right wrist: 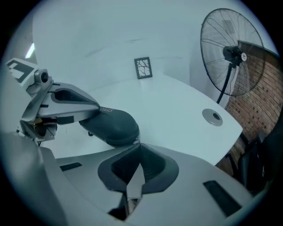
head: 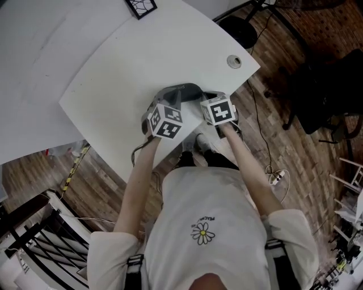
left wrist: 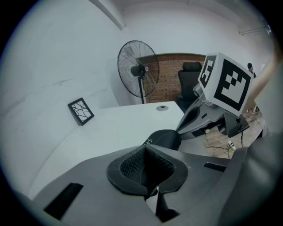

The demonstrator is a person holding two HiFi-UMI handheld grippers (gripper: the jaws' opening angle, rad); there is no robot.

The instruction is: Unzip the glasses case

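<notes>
A dark grey glasses case lies near the front edge of the white table. My left gripper comes at it from the left. In the left gripper view its jaws are pressed together on the near end of the case. The right gripper view shows that same tip on top of the case. My right gripper is shut at the case's other end. Its tips pinch the zipper pull at the seam, and the pull is mostly hidden.
A small black-framed tile stands at the table's far side, and a round cable grommet sits near the right corner. Beyond the table are a standing fan and a black chair. Cables run over the wooden floor on the right.
</notes>
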